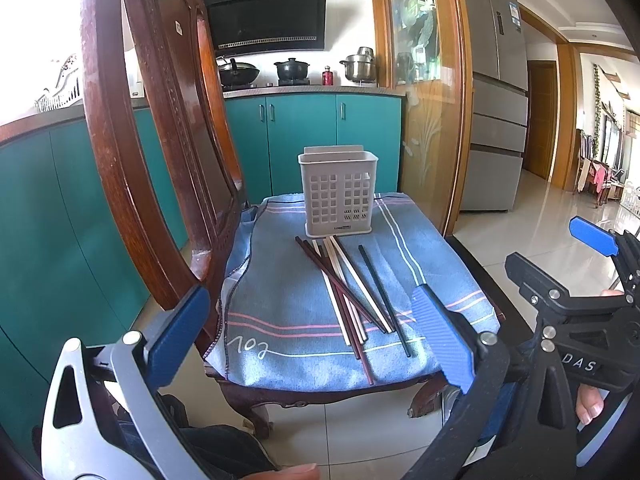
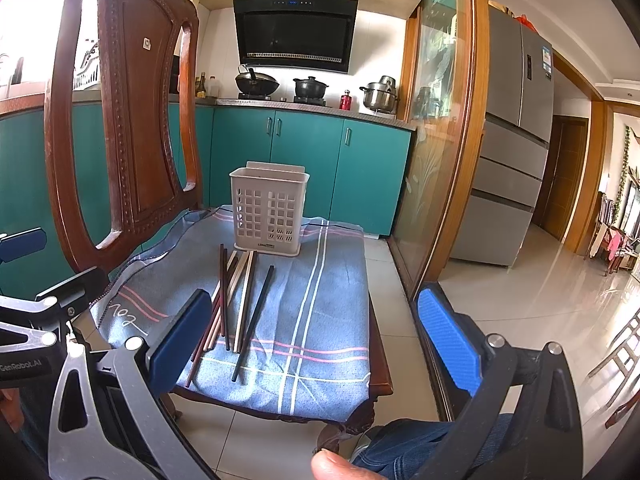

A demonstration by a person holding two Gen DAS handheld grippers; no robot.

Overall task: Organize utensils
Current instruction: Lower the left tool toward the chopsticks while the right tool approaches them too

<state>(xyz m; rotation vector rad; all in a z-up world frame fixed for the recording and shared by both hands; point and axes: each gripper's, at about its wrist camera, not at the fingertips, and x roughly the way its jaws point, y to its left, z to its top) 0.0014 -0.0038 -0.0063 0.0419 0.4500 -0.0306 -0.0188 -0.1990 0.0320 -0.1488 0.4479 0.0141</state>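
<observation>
Thin, light, prob. slippery chopsticks (image 1: pixel 352 300) just in front of basket (image 1: pixel 338 192); pinch mid-stick. Left gripper (image 1: pixel 308 340) & right gripper (image 2: pixel 316 344) wide apart, holding nothing.

Chopsticks (image 2: pixel 236 312) on cloth (image 2: pixel 320 320), holder (image 2: pixel 268 212) behind

Left gripper (image 1: pixel 310 340) and right gripper (image 2: pixel 314 342) — fingers spread wide (nothing held).

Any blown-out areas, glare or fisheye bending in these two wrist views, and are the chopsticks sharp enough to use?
Left wrist view: window at upper left blown out white, chair back bowed by the fisheye, chopsticks sharp. Right wrist view: glare on the floor tiles at right, window overexposed behind the chair, chopsticks and holder crisp.
</observation>
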